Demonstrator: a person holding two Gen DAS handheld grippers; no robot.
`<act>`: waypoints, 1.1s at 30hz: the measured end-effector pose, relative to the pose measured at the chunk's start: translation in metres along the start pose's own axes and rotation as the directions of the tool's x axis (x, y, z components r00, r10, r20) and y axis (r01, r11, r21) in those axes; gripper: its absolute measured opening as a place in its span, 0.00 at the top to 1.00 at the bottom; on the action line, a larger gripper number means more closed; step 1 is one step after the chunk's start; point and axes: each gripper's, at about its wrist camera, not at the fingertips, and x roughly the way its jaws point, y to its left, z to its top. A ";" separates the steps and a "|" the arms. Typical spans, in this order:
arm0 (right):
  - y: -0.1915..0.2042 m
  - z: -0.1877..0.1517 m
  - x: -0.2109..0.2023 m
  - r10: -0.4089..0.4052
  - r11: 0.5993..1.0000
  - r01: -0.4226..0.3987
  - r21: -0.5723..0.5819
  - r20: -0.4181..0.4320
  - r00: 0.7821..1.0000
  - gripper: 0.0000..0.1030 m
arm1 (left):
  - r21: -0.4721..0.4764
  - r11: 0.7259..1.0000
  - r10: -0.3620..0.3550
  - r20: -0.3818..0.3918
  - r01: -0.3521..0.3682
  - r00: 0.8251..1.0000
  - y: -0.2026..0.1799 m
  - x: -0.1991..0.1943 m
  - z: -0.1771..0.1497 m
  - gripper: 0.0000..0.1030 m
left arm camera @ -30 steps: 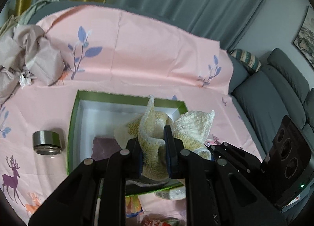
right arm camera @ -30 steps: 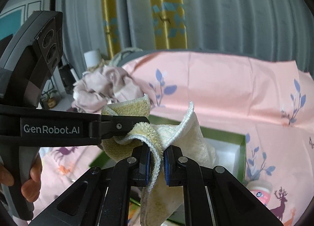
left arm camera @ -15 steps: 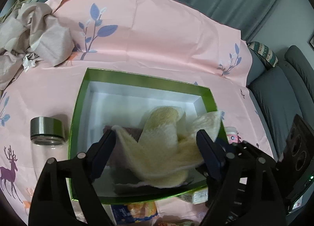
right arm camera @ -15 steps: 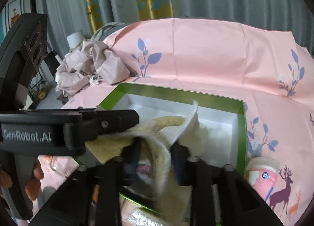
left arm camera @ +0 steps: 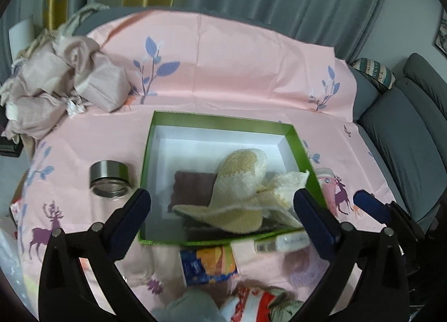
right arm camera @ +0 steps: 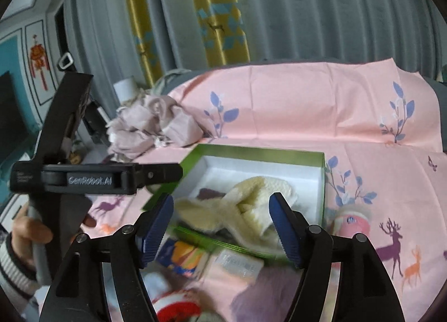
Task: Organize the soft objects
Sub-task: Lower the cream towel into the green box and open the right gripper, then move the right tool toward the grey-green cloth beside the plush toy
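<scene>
Towels are in the box now: the cream-yellow towel [left arm camera: 240, 196] lies loosely crumpled in the green box [left arm camera: 220, 122], over a folded dark purple cloth [left arm camera: 192, 187] at the bottom, with one corner draped across the near right wall. My left hand-held gripper [left arm camera: 223, 210] has its jaws opening wide, nothing pinched between them, the pads standing clear on either side of the box's near edge. My right hand-held gripper [right arm camera: 223, 224] is opening as well; the towel sits in the gap as seen from its camera, but the pads do not press on it. So, as I judge it, this towel is delivered, though untidily, and its overhanging corner may want tucking in. A good deal looks left to do. On the pink cloth-covered tabletop [left arm camera: 251, 56] a rumpled beige-pink garment [left arm camera: 64, 78] sits well apart at the far left, and close under my grippers I see more soft things: a red and white knitted item [left arm camera: 251, 302], something pale blue-grey and something fluffy lilac [right arm camera: 265, 294], all blurred. The glass jar [left arm camera: 109, 179] beside the box, the colourful packet [left arm camera: 208, 266], the white tube [left arm camera: 282, 242] and the pink cup [right arm camera: 353, 222] look like hard clutter I should leave alone.
</scene>
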 end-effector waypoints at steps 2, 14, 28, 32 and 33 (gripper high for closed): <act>0.004 -0.006 -0.014 0.009 1.000 -0.009 0.004 0.009 1.000 0.30 | 0.006 1.000 0.008 0.015 -0.008 1.000 -0.004 -0.013 -0.006 0.01; 0.019 -0.054 -0.068 0.037 0.997 -0.038 0.074 0.008 0.999 0.29 | 0.098 0.984 0.136 0.133 -0.150 0.982 -0.032 -0.092 -0.072 0.01; 0.023 -0.094 -0.096 0.021 0.993 -0.017 0.116 -0.030 0.999 0.29 | 0.052 0.966 0.242 0.183 -0.255 0.953 -0.038 -0.124 -0.122 0.01; 0.024 -0.101 -0.098 0.006 0.993 -0.001 0.119 -0.039 0.999 0.29 | 0.051 0.963 0.253 0.181 -0.265 0.950 -0.038 -0.124 -0.130 0.01; 0.024 -0.102 -0.098 0.002 0.993 0.003 0.118 -0.041 0.999 0.29 | 0.051 0.962 0.255 0.182 -0.268 0.950 -0.038 -0.123 -0.132 0.01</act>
